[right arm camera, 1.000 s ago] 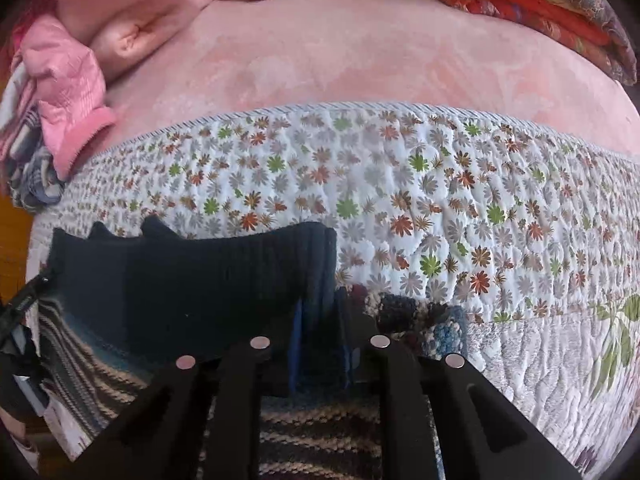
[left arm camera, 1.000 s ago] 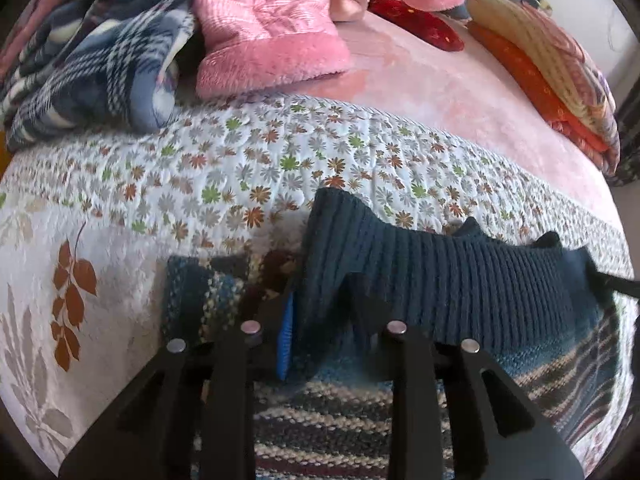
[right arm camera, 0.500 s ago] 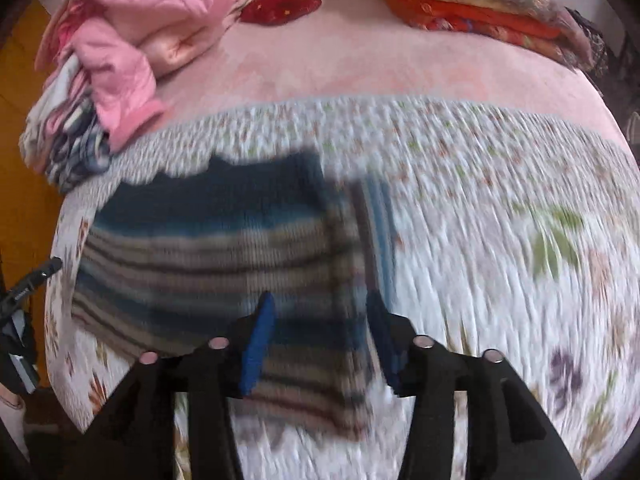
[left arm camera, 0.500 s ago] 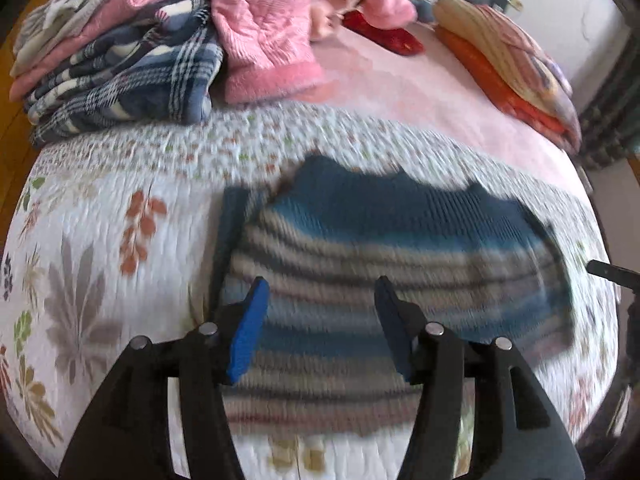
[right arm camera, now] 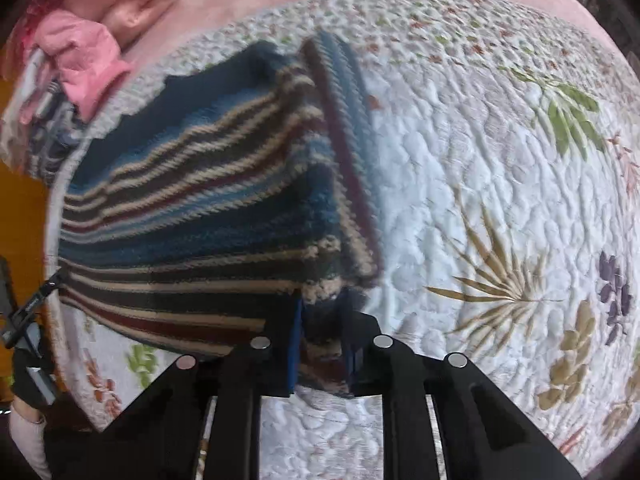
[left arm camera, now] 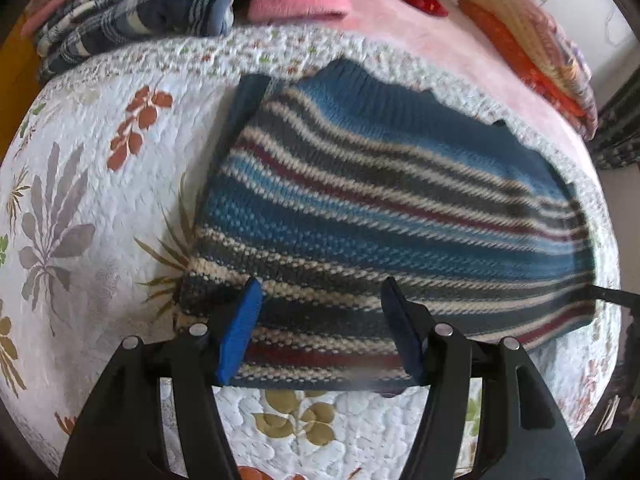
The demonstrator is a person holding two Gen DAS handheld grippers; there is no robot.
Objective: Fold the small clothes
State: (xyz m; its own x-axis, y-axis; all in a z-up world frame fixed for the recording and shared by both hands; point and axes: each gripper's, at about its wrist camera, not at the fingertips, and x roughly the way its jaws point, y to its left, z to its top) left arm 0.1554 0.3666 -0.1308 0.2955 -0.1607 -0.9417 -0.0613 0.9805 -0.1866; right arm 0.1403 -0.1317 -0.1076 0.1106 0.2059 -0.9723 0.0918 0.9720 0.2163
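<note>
My left gripper (left arm camera: 320, 320) has let go and spread wide above the striped sweater (left arm camera: 380, 208), folded flat on the bed quilt (left arm camera: 100, 200). My right gripper (right arm camera: 322, 344) pinches its near corner, hiding it; everything looks blurry.

A bed (left arm camera: 420, 44) with a pink sheet carries a white floral quilt (left arm camera: 100, 208); the striped knit sweater (left arm camera: 380, 208) lies at frame centre, folded clothes (left arm camera: 152, 8) upper left.
</note>
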